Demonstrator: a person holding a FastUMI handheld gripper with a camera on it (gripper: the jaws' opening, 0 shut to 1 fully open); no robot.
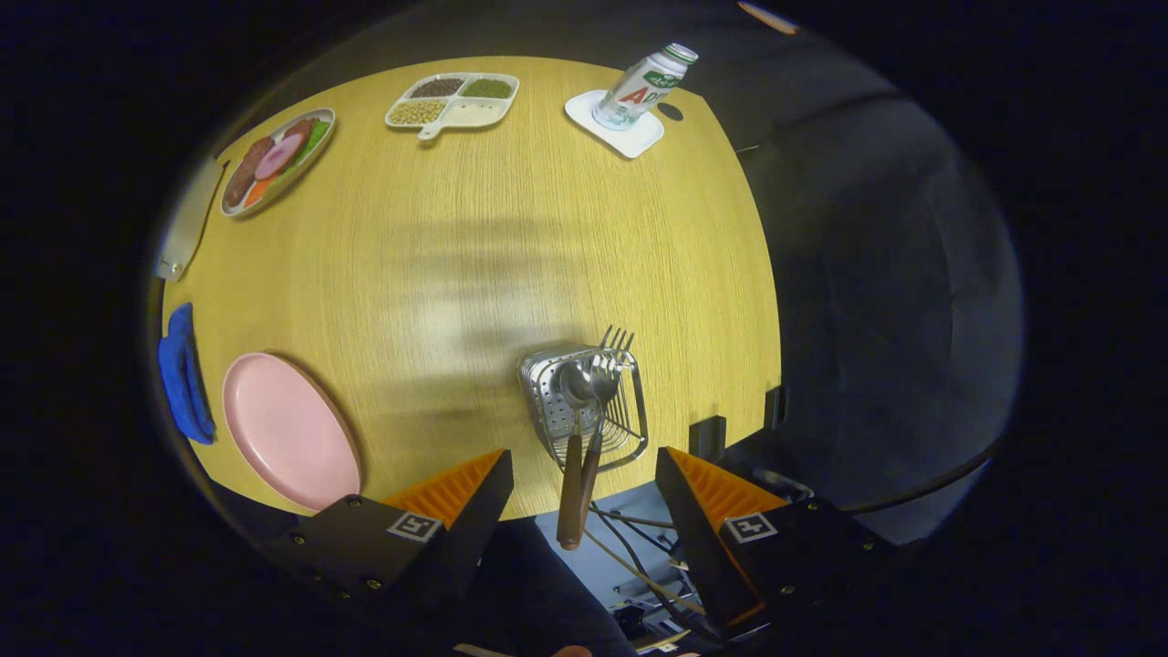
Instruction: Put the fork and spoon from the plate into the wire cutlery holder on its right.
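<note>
Pale wood-grain table, seen from high above. The gripper hangs over the near edge with its fingers spread wide and nothing between them but air, the holder and the handles below.

The wire cutlery holder stands near the table's near edge, just ahead of the fingers and roughly centred between them. Both utensils are already in it: the spoon and the fork stand side by side, working ends up in the basket and wooden handles pointing back toward the gripper; fisheye stretch makes it hard to say whether they are upright or leaning. More fork tines show at the holder's far rim, possibly a second fork or a reflection; hard to tell at this size.

The pink plate lies well to the left of the holder, bare, with nothing on it. A blue cloth sits just beside its outer edge.

Far side of the table, well apart from the work area: a divided tray of beans or grains, an oval dish of play food, and a bottle on a white coaster.

Judgement: task looks done, both pieces delivered. Open fingers and height fit a release and pull-away, clear of the handles so nothing gets knocked or tipped.
</note>
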